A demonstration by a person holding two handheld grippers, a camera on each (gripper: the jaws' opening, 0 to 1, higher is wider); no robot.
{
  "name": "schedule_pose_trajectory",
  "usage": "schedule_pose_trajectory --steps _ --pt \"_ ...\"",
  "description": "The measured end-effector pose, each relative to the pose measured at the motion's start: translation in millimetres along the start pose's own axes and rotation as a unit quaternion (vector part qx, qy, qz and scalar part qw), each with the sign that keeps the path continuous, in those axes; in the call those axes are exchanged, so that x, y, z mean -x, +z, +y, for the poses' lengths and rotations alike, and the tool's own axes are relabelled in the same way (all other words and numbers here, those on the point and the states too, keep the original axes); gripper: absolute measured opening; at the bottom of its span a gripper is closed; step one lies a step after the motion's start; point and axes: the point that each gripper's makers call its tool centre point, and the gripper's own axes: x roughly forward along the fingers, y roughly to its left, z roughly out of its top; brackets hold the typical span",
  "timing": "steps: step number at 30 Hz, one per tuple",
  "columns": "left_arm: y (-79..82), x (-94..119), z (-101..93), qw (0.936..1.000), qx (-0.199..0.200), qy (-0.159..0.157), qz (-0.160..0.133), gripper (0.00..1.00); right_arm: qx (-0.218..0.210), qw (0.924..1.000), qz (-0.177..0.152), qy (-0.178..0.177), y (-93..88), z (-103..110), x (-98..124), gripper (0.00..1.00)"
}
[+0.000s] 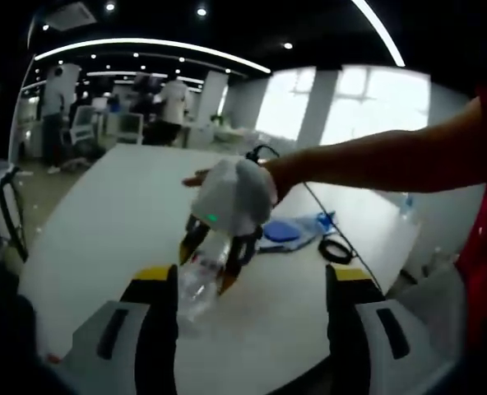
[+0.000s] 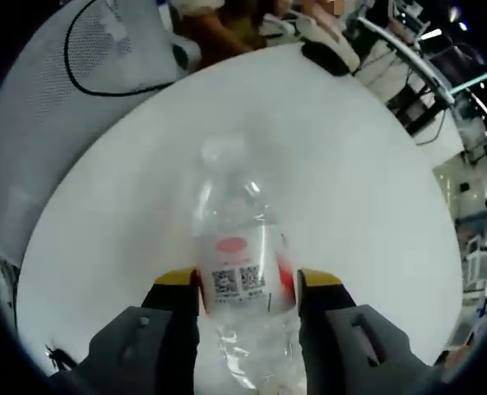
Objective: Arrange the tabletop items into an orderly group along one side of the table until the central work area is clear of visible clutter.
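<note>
Bottle (image 2: 242, 271) clamped between right gripper (image 2: 248, 288) jaws; left gripper (image 1: 252, 284), jaws apart, faces it, blue cloth (image 1: 293, 230) behind bottle.

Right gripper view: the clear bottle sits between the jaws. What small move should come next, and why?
Probably carry the clear bottle toward the blue items at the table's far side and set it there. The right tool is shut on it, its jaws pressing the labelled middle, and the bottle is over bare tabletop, away from that group.

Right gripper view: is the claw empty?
No, the right claw is closed on a clear plastic bottle, its two jaws pressing the labelled body from both sides above the white table.
</note>
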Motion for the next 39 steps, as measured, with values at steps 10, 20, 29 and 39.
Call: schedule_pose_trajectory --steps 10,20,29,39 --pt "-0.4 -1 0.3 1.0000 0.003 0.000 0.001 0.70 -0.016 0.9998 -0.010 0.003 1.2 3 0 0.42" --pt "-2.4 -1 -1.1 1.0000 0.004 -0.005 0.004 0.69 -0.057 0.9976 -0.038 -0.011 5.0 3 3 0.38" --pt "-2.5 -2 -0.8 0.9999 0.007 -0.006 0.004 0.69 -0.100 0.9921 -0.072 -0.028 9.4 4 6 0.37" --pt "-3.5 -3 -0.9 0.9999 0.009 -0.007 0.006 0.69 -0.153 0.9799 -0.117 -0.053 14.0 3 12 0.36"
